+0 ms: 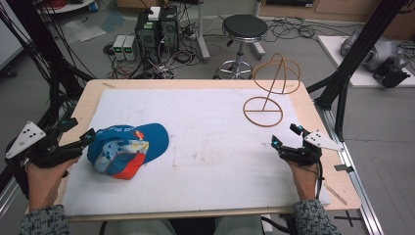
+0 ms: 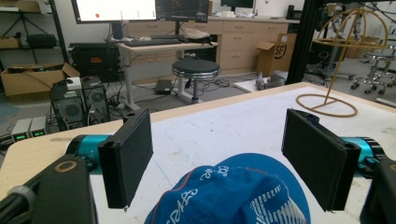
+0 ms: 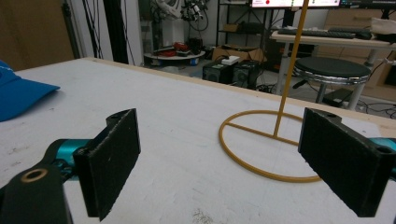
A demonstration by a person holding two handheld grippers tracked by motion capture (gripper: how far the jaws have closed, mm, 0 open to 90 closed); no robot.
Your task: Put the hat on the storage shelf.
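A blue cap (image 1: 128, 149) with a patterned crown and an orange patch lies on the white mat (image 1: 205, 147) at the left. My left gripper (image 1: 80, 138) sits just left of it, open, its jaws either side of the cap's crown (image 2: 231, 193) without touching. A wire hat stand (image 1: 270, 88) of tan rod rises from a ring base at the far right of the mat. My right gripper (image 1: 285, 136) rests open near the right edge, pointing at the stand's ring base (image 3: 266, 144), nothing between its jaws. The cap's brim (image 3: 18, 95) shows at the left of the right gripper view.
The mat covers a wooden table (image 1: 323, 166). Behind the table stand a black stool (image 1: 243, 29), computer towers (image 1: 156, 29) and loose cables on the floor. Black frame posts (image 1: 362, 54) flank the table's right side.
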